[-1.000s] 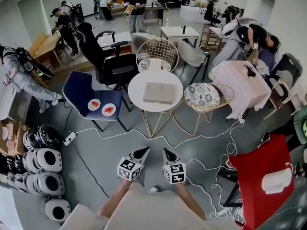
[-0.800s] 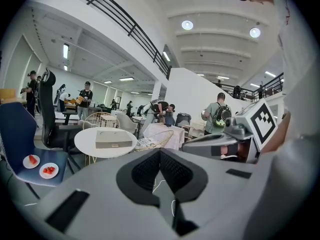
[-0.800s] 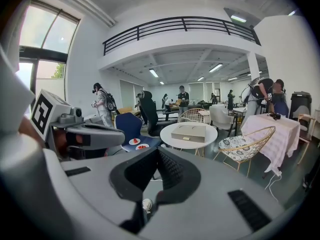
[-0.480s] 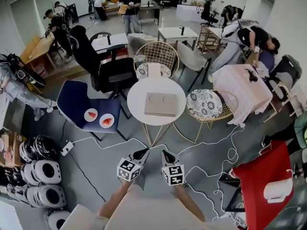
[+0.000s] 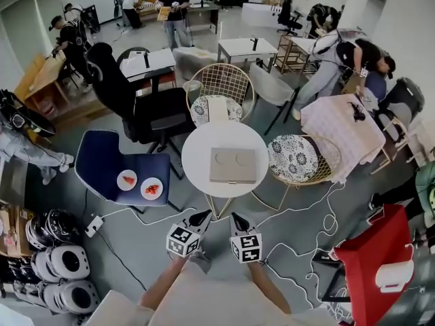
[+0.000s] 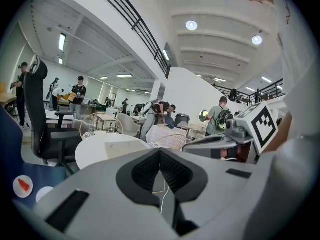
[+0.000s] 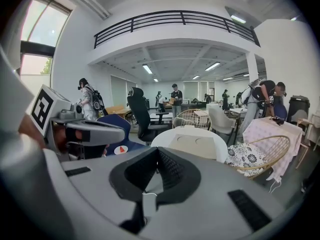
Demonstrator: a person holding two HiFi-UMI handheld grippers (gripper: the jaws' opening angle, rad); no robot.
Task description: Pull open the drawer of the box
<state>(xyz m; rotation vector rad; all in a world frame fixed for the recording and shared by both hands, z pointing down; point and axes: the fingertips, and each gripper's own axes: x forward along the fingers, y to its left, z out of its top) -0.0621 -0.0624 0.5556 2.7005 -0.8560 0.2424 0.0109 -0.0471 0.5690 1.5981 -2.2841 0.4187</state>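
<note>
Head view: the box (image 5: 232, 165) lies flat on the round white table (image 5: 197, 148), its drawer shut as far as can be told. The left gripper (image 5: 202, 216) and right gripper (image 5: 237, 219) are held side by side, low over the grey floor, near the table's edge but well apart from the box. Left of the table stands a blue chair (image 5: 102, 161) with two plates (image 5: 126, 180) on its seat. A wire chair (image 5: 299, 158) with a patterned cushion stands at the table's right, and another wire chair (image 5: 219, 83) behind it. White cables (image 5: 299, 250) trail across the floor, and a red chair (image 5: 370, 263) is at the lower right.

Left gripper view: the jaws are pressed together at the tips, with nothing between them. The table and the box (image 6: 120, 146) show beyond them to the left, and the right gripper (image 6: 235, 134) shows at the right.

Right gripper view: these jaws are also pressed together and hold nothing. The box (image 7: 192, 145) sits ahead on the table, beyond the jaw tips, and the left gripper (image 7: 85, 131) shows at the left.
</note>
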